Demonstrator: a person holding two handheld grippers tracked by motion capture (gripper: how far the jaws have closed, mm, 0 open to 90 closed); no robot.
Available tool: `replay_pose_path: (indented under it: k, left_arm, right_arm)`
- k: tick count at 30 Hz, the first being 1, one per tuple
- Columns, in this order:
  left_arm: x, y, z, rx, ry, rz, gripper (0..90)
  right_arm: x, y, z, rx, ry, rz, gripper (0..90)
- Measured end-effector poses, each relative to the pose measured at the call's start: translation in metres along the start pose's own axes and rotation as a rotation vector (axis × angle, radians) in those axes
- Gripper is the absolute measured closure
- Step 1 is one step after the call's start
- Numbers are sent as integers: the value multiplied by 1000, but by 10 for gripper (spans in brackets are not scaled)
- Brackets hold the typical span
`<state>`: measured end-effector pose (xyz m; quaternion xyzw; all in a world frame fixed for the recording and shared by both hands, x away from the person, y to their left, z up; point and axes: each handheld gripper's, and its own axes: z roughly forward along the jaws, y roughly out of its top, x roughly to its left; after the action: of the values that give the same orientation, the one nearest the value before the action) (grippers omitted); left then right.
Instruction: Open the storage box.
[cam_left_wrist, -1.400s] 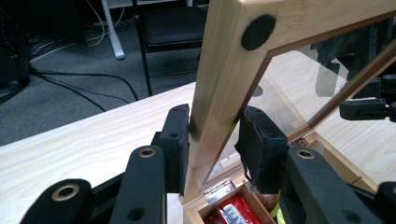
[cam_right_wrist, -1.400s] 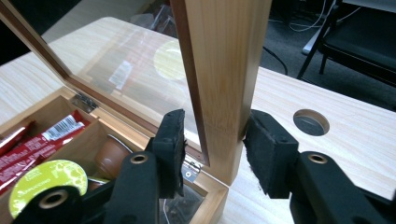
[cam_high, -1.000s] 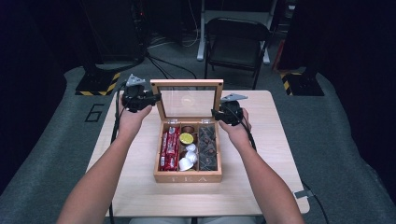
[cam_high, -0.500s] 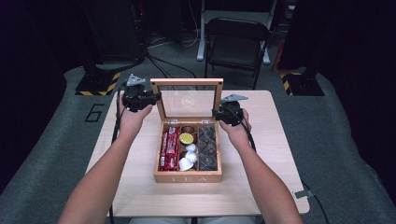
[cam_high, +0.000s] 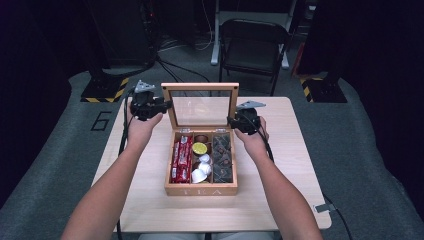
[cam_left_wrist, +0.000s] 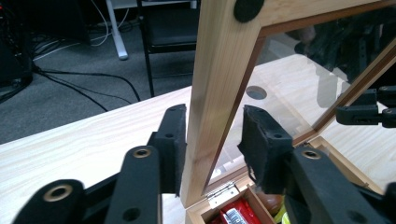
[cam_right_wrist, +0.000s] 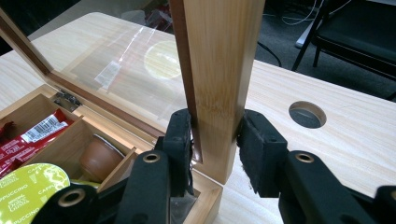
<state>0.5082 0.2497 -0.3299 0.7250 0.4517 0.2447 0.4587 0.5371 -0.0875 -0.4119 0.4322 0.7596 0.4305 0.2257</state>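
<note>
- Two claws grip the upright lid (cam_high: 202, 104) of the box (cam_high: 201, 190) on the bench (cam_high: 295, 165).
- Right claw (cam_right_wrist: 215, 133): clamped on its post.
- Left claw (cam_left_wrist: 212, 140): just opening, one pad clear.
- Glass glare obscures what lies behind.

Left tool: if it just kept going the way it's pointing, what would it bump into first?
Probably the lid's wooden side rail: it already stands between the left tool's jaws, one touching it, the other just clear.

A light wooden worktop (cam_high: 295, 150) stands on grey carpet. A wooden tea box (cam_high: 201, 189) sits at its centre, glass lid (cam_high: 202, 107) raised upright.
</note>
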Motion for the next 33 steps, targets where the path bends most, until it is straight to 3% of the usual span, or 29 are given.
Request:
replay_pose_path:
  k: [9, 13, 16, 23, 33]
  left_arm:
    - [7, -10, -1, 31, 12, -13, 543]
    - [8, -9, -3, 14, 13, -23, 543]
    - [7, -9, -5, 9, 1, -22, 543]
    - [1, -10, -15, 14, -11, 26, 544]
    - [7, -21, -29, 12, 14, 7, 546]
  right_arm:
    - [-1, 2, 2, 8, -1, 18, 647]
    - [-3, 4, 4, 15, 0, 21, 648]
    - [-4, 5, 4, 19, 4, 14, 648]
    - [-5, 8, 10, 24, -9, 49, 650]
    - [-11, 10, 18, 27, -7, 85, 650]
